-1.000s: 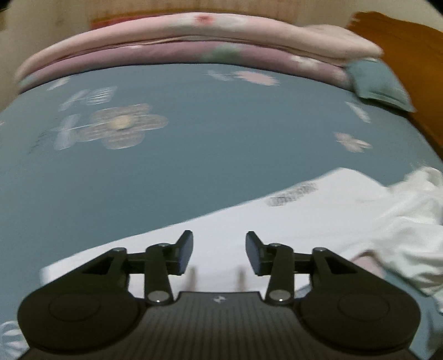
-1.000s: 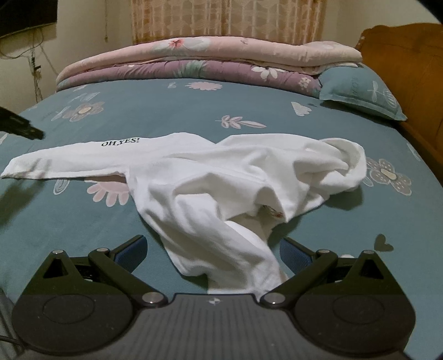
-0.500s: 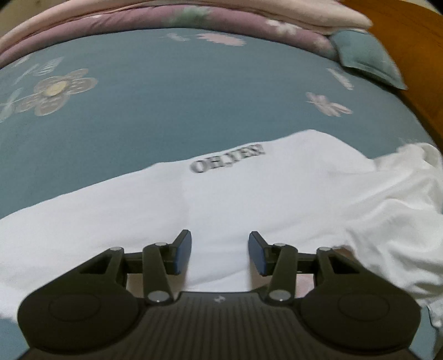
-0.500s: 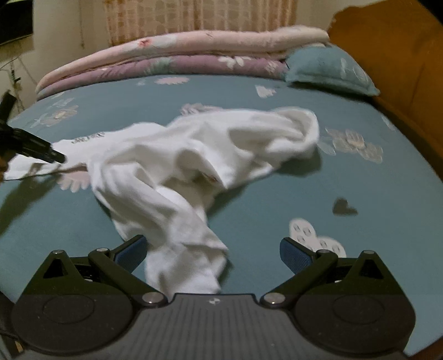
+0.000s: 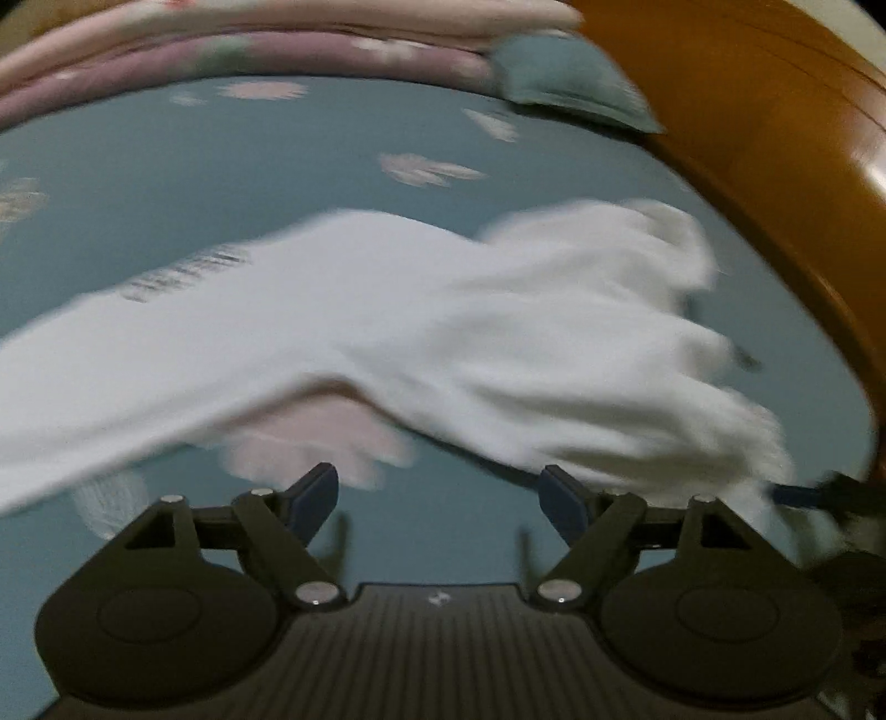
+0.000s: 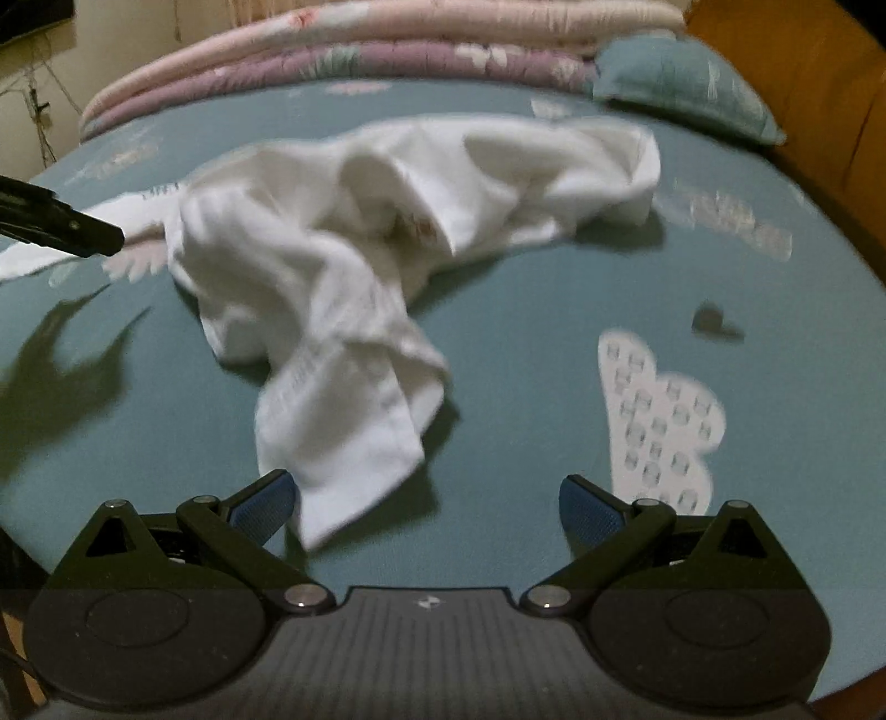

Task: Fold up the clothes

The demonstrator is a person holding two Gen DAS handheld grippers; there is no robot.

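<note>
Lying crumpled across the teal flowered bed (image 6: 526, 343), the white garment (image 6: 387, 221) stretches from a flat sleeve with dark lettering on the left to a bunched heap toward the wooden headboard (image 6: 819, 111). In the right wrist view one loose end trails down toward the camera, its tip between the fingers of the right gripper (image 6: 429, 501) and just beside the left blue pad (image 6: 260, 504); whether cloth and pad touch cannot be told. Those fingers stand spread wide, pinching nothing. In the left wrist view, which is blurred, the left gripper (image 5: 440, 495) hangs over bare bedsheet with the garment (image 5: 443, 321) just beyond its tips; its fingers are opening, with only sheet between them. Folded pink and purple quilts (image 6: 360, 50) and a teal pillow (image 6: 681, 83) lie at the far edge.
</note>
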